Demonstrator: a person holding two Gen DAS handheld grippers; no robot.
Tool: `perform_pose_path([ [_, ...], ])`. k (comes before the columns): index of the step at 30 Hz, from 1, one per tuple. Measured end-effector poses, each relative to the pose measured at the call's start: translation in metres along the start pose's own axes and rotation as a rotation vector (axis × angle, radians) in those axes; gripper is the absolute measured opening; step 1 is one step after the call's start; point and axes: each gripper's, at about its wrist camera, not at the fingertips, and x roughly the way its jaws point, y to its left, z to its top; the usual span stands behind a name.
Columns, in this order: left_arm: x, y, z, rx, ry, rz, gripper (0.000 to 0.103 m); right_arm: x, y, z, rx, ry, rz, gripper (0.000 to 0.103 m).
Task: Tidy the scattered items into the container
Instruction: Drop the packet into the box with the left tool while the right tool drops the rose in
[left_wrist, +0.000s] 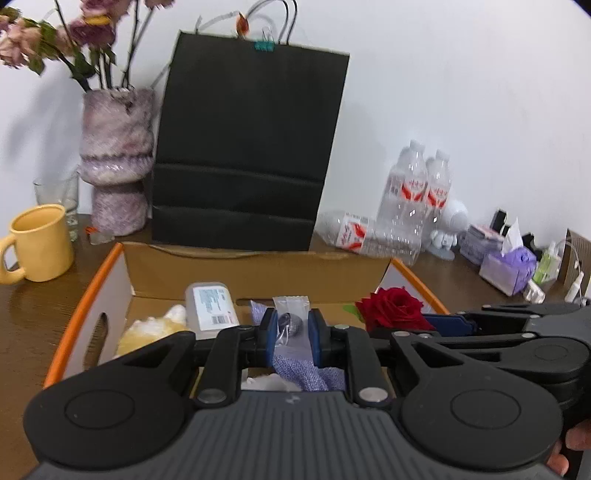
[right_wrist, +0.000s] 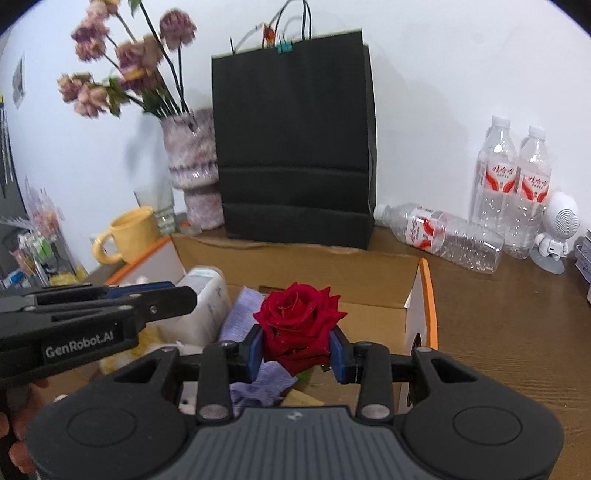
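An open cardboard box (left_wrist: 255, 271) with orange-edged flaps sits on the wooden table; its right wall (right_wrist: 421, 317) shows in the right wrist view. My left gripper (left_wrist: 291, 332) is shut on a small clear plastic packet (left_wrist: 290, 314) with a dark round item inside, held over the box. My right gripper (right_wrist: 297, 349) is shut on a red rose (right_wrist: 297, 317), also over the box. That rose (left_wrist: 393, 308) appears at the right in the left wrist view. Inside lie a white plastic case (left_wrist: 210, 304), purple cloth (left_wrist: 303, 373) and something yellow (left_wrist: 147, 330).
A black paper bag (left_wrist: 247, 147) stands behind the box, with a vase of dried flowers (left_wrist: 116, 158) and a yellow mug (left_wrist: 40, 242) to its left. Water bottles (left_wrist: 413, 192), a small white robot figure (right_wrist: 556, 229) and a purple tissue pack (left_wrist: 508, 266) crowd the right.
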Motion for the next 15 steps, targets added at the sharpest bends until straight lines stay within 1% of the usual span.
perform_pose_path([
  [6, 0.021, 0.003, -0.007, 0.023, 0.063, 0.001, 0.019, 0.026, 0.001, -0.008, -0.014, 0.079, -0.036, 0.035],
  [11, 0.026, 0.006, -0.010, 0.009, 0.092, -0.009, 0.020, 0.032, 0.006, -0.013, -0.035, 0.103, -0.041, 0.036],
  [13, 0.028, 0.008, -0.010, -0.005, 0.105, -0.012, 0.020, 0.033, 0.006, -0.014, -0.036, 0.116, -0.046, 0.038],
  [14, 0.028, 0.009, -0.010, -0.006, 0.106, -0.011, 0.024, 0.034, 0.006, -0.014, -0.039, 0.126, -0.048, 0.040],
  [15, 0.027, 0.009, -0.010, -0.007, 0.105, -0.014, 0.031, 0.035, 0.006, -0.014, -0.043, 0.134, -0.051, 0.042],
])
